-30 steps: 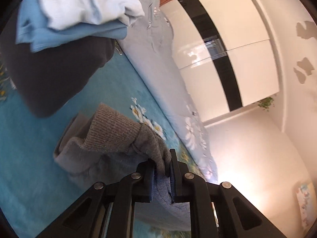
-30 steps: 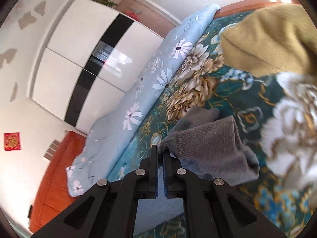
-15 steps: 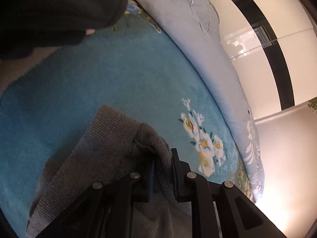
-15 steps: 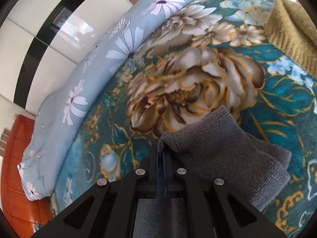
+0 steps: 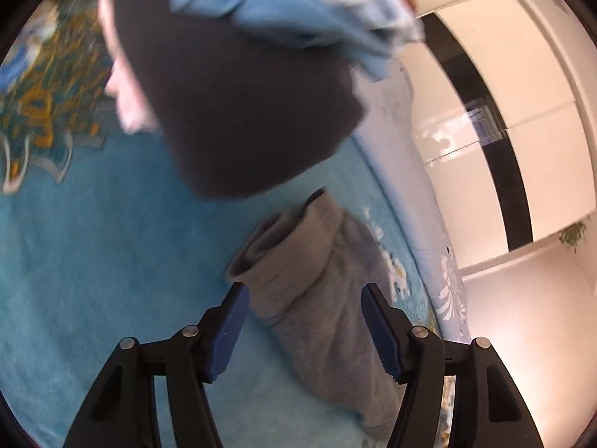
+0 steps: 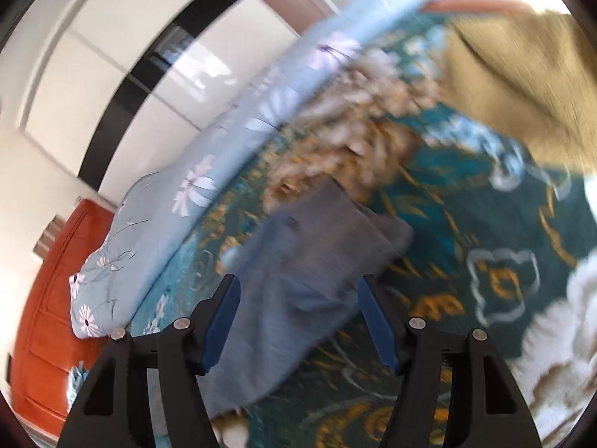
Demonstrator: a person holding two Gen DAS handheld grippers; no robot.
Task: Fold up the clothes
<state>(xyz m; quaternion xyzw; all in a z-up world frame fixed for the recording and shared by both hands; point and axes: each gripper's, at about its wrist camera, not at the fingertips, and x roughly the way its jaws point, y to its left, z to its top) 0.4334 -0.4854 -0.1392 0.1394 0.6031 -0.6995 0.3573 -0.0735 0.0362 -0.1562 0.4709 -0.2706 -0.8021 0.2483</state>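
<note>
A grey knit garment lies folded on the blue floral bedspread. My left gripper is open, its blue pads on either side of the garment's near end and holding nothing. In the right wrist view the same grey garment lies on the teal floral bedspread. My right gripper is open above it and empty. Both views are blurred by motion.
A pile with a dark garment under light blue clothes sits at the back left. An olive knit garment lies at the right. A light blue floral quilt runs along the bed edge by a white wardrobe.
Both grippers were shut on the grey garment's edge and have let go and opened. The garment now lies on the bed, and both grippers have drawn back from it.
</note>
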